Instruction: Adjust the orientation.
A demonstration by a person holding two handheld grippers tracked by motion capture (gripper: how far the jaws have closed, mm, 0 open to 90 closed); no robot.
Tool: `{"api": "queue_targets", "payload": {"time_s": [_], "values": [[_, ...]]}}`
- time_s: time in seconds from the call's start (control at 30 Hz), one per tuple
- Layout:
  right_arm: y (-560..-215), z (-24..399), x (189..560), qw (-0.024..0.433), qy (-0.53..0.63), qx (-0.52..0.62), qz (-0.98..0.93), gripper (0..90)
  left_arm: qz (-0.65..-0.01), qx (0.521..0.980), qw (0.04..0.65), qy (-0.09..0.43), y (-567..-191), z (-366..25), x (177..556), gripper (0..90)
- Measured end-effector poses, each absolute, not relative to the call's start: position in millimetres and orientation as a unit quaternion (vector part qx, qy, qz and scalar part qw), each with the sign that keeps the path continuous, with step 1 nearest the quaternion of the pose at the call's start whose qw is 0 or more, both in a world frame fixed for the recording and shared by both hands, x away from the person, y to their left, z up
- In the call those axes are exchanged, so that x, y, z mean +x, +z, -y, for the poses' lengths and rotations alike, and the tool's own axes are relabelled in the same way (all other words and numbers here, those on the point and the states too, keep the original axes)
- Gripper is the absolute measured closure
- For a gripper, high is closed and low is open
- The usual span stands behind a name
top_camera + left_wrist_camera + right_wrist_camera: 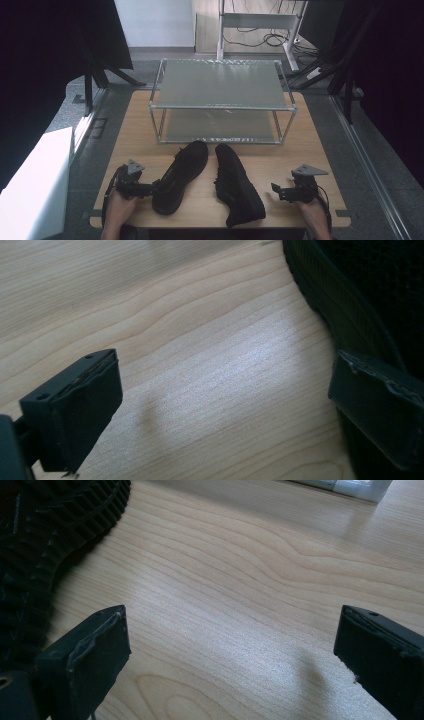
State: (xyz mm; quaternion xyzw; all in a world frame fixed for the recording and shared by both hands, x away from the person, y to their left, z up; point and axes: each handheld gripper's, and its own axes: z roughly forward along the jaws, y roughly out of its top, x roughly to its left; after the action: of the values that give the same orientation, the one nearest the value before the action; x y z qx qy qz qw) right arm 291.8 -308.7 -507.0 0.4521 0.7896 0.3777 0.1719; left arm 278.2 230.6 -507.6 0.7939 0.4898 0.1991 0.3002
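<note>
The left claw (150, 189) is spread wide, gripping nothing, low over the light wooden table (295, 145) at its near left. In the left gripper view its far jaw lies against the ribbed sole edge of the left black fabric lace-up shoe (181, 176), while the other jaw hangs over bare wood. That shoe lies with its heel near the claw and its toe pointing far and slightly right, toward the two-tier rack of white tubes and grey shelves (222, 102) at the table's far side.

The likeliest trouble here is a push instead of a grasp: with one jaw on the sole and none inside the collar, closing would probably slide or spin the shoe away, perhaps into the right black lace-up shoe (238, 186) just beside it.

The right claw (276, 191) is likewise released, at the near right, with the second shoe's treaded sole near its left jaw in the right gripper view. A pinch on that thick, soft sole could slip, and a tilted shoe may catch the rack's front rail.
</note>
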Motion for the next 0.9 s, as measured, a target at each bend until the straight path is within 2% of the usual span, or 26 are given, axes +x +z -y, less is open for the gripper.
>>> {"api": "queue_targets", "payload": {"time_s": [0.9], "values": [[-506.1, 307.9, 291.9, 0.176, 0.375, 0.451, -0.791, 2.0, -0.404, 0.85, 0.292, 0.171, -508.1, -162.5, 265.7, 0.0]]}}
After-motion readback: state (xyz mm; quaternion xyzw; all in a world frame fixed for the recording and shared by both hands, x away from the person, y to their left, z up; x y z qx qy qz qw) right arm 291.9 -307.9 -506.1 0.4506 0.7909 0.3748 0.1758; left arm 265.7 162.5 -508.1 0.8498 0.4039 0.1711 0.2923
